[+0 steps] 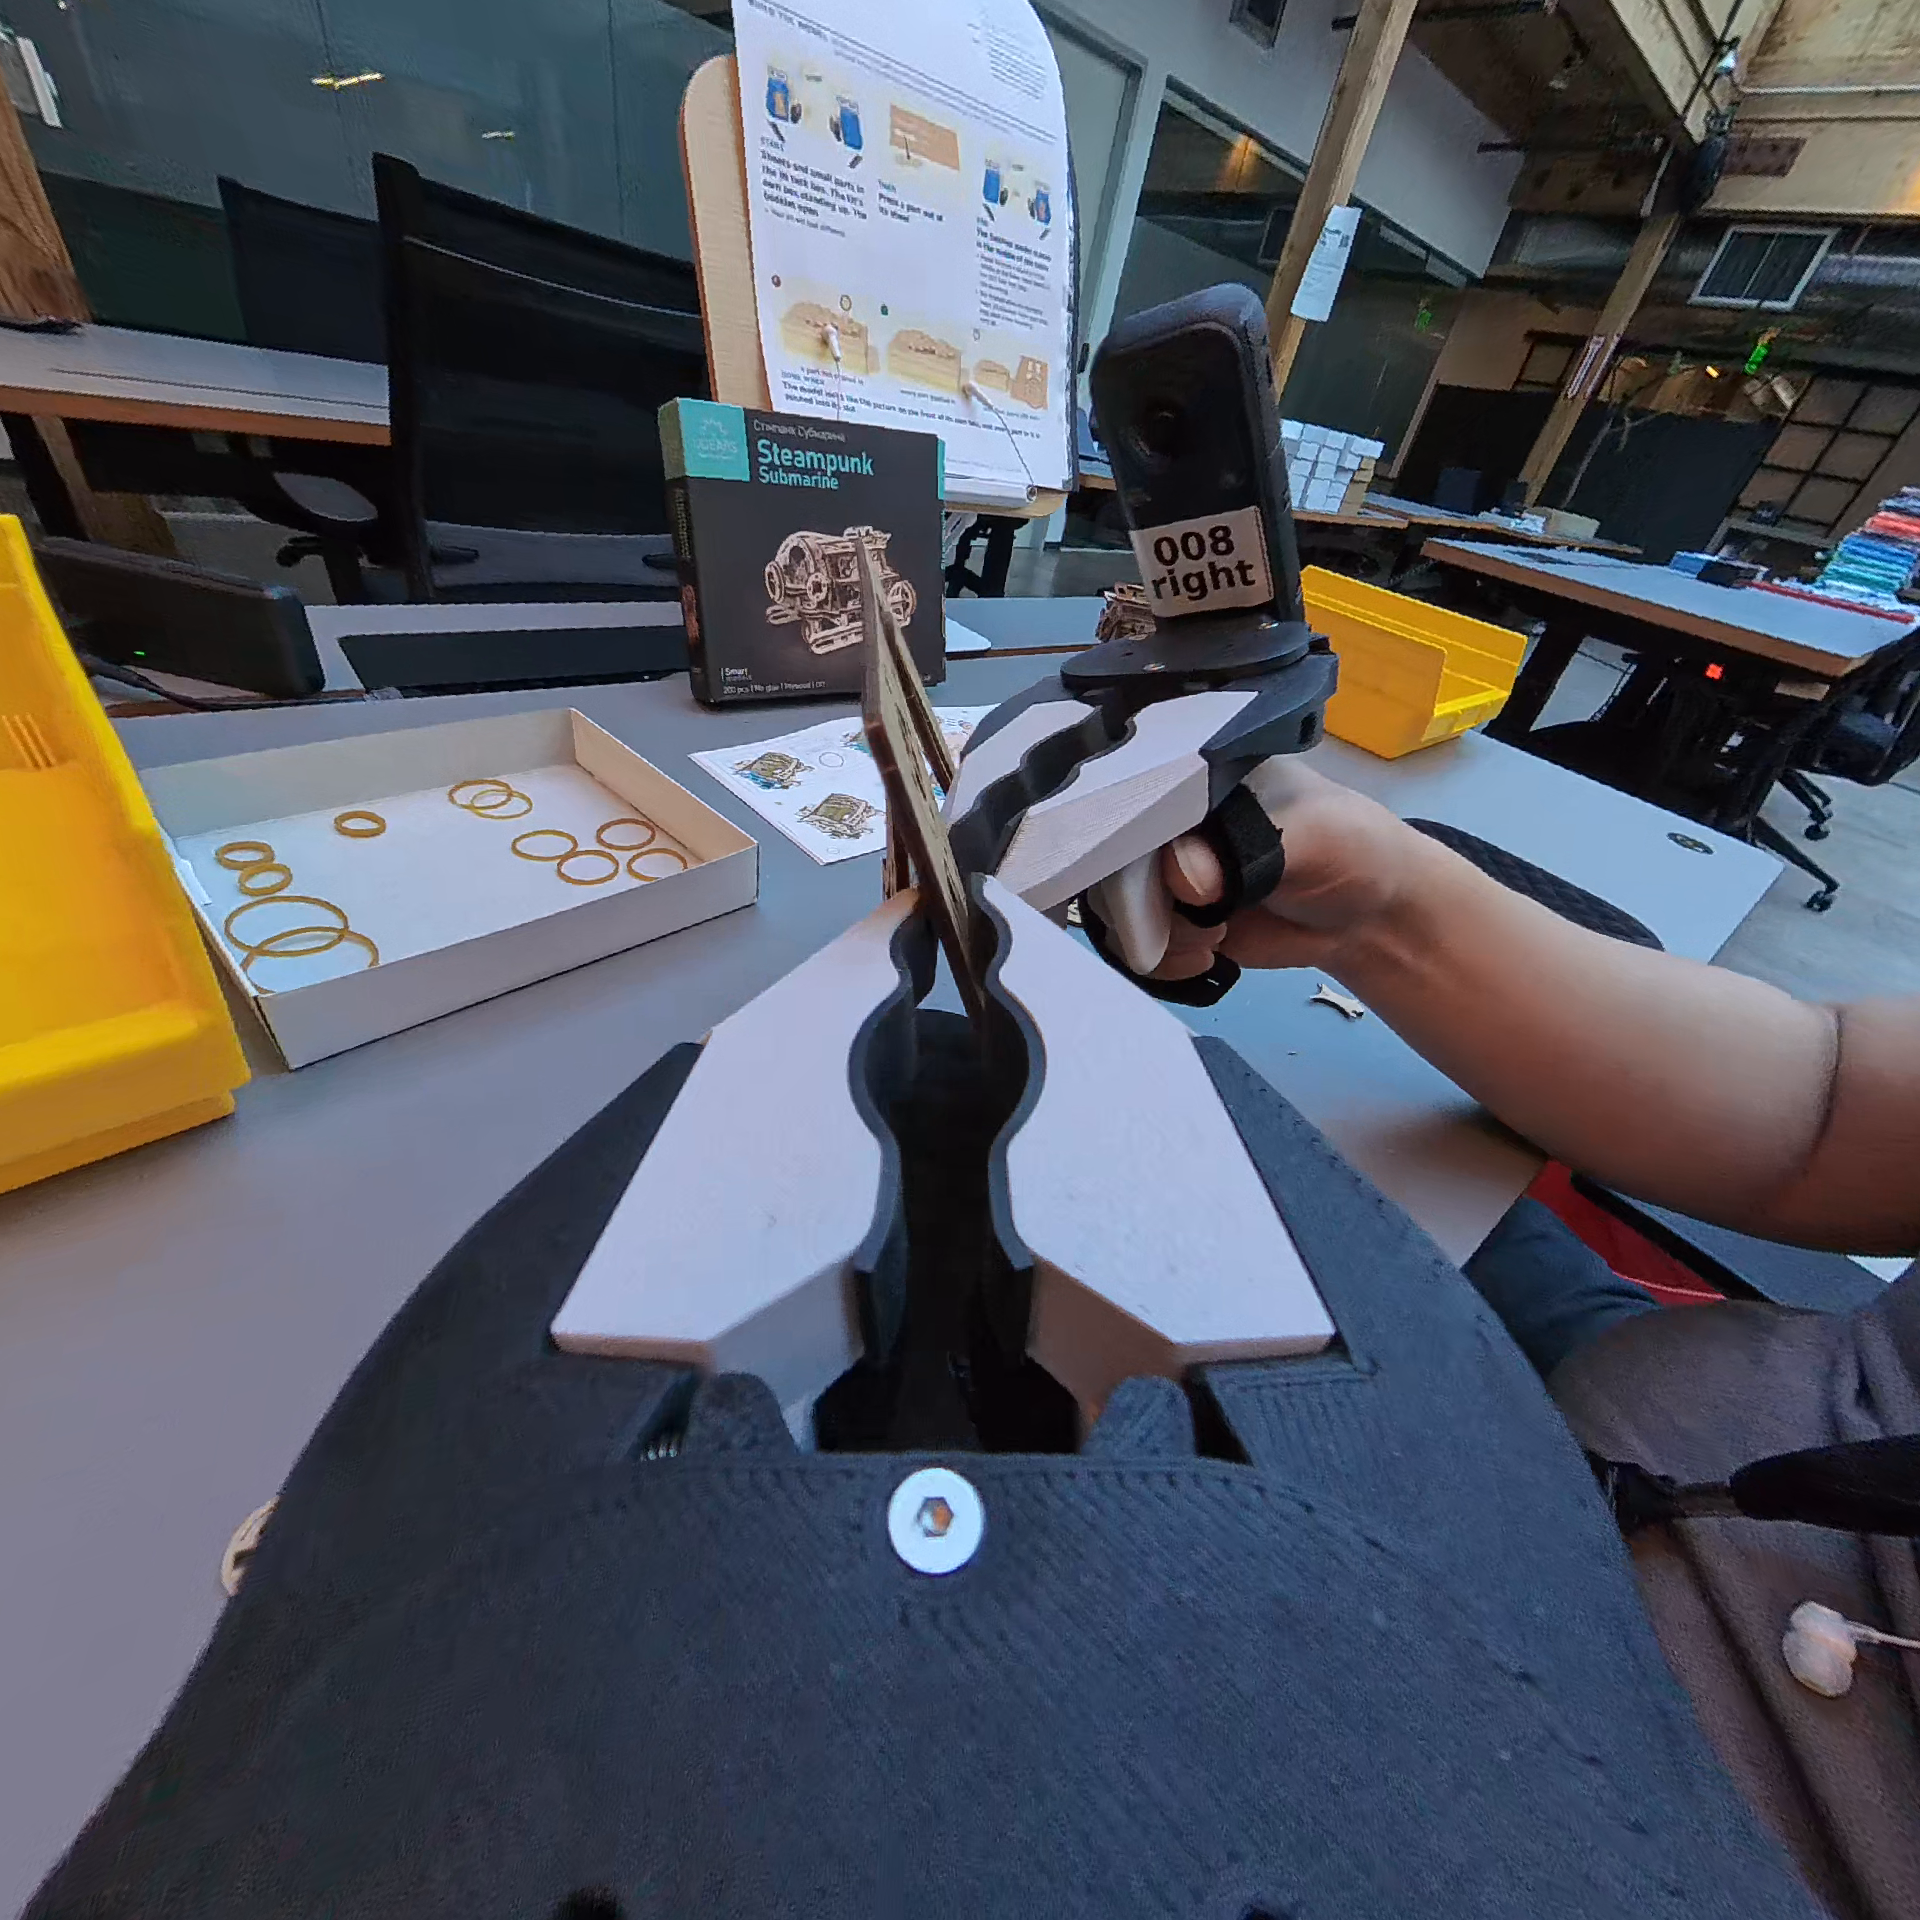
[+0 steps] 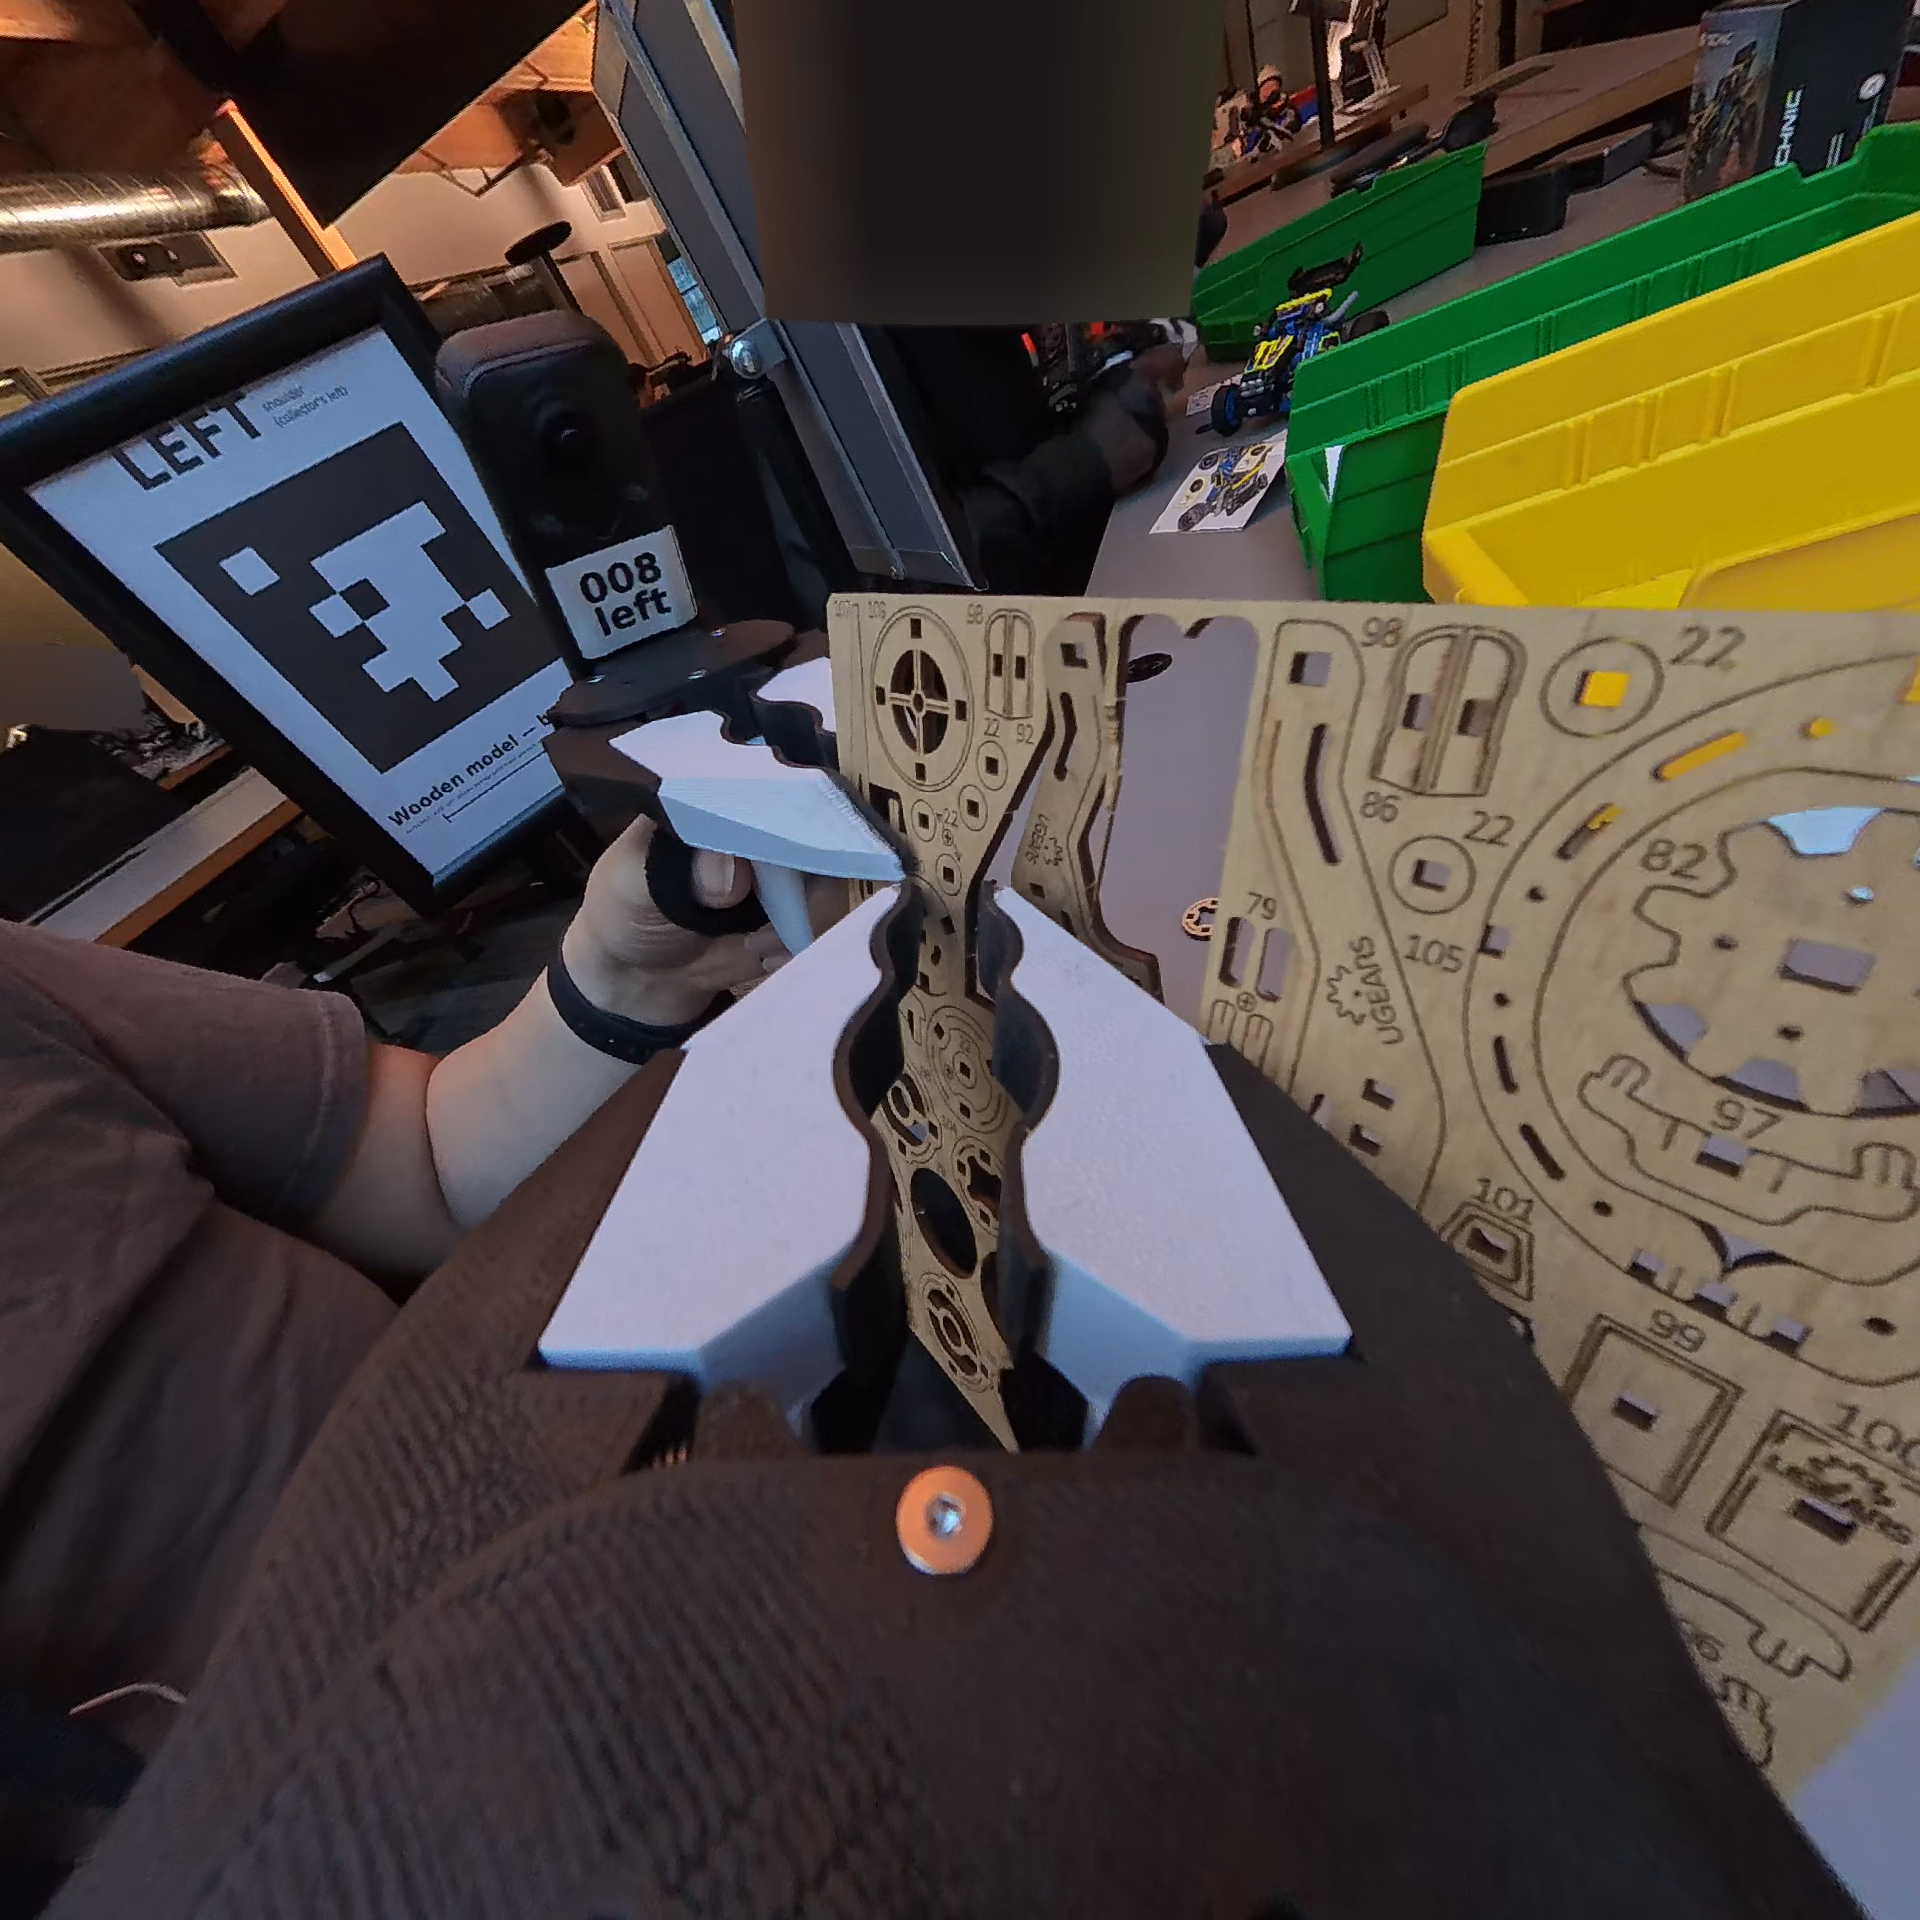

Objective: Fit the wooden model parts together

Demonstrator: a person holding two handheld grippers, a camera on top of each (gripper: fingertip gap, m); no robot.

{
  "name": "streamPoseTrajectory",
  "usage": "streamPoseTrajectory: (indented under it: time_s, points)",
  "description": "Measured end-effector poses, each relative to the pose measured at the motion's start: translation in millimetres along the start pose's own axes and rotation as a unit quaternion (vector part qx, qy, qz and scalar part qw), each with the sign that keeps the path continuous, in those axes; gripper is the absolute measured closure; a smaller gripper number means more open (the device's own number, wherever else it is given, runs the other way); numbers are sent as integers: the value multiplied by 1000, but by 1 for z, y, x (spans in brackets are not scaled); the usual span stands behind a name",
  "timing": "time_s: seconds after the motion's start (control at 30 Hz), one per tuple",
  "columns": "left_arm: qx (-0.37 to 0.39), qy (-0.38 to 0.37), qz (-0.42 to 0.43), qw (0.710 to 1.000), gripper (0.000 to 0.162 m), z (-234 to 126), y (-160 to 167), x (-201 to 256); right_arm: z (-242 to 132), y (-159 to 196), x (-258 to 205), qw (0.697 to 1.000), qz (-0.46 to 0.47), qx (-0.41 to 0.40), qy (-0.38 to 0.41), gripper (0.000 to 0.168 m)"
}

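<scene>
Wooden parts sheet (image 2: 1455, 935), laser-cut: held upright above the bench (image 1: 312, 1195), clamped between both claws. Left gripper (image 1: 940, 914) is closed on one edge; right gripper (image 2: 940, 904) is closed on the same sheet, tips nearly meeting.

Box tray (image 1: 665, 883) of rubber bands (image 1: 587, 847) is placed near the bench's left edge, beside a yellow bin (image 1: 83, 935).

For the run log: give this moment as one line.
left gripper: shut on wooden sheet | right gripper: shut on wooden sheet | sheet: held upright above table | fit: not yet
</scene>
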State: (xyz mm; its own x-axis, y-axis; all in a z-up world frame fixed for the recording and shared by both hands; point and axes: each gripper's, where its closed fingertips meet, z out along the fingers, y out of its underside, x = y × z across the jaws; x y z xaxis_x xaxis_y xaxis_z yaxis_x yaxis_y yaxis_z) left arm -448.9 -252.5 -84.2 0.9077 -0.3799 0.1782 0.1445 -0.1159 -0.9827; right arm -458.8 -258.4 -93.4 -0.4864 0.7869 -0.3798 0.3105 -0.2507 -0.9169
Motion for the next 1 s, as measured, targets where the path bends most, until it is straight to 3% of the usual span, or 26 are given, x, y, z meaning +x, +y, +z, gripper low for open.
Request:
streamPoseTrajectory:
  time_s: [0.37,1.0]
  points:
    - [18,22,-71,997,161,-1,2,-7,4,2,5,1000,5,-9,20,160]
    - [5,-3,-83,996,161,0,5,-13,9,4,12,998,35,-13,44,162]
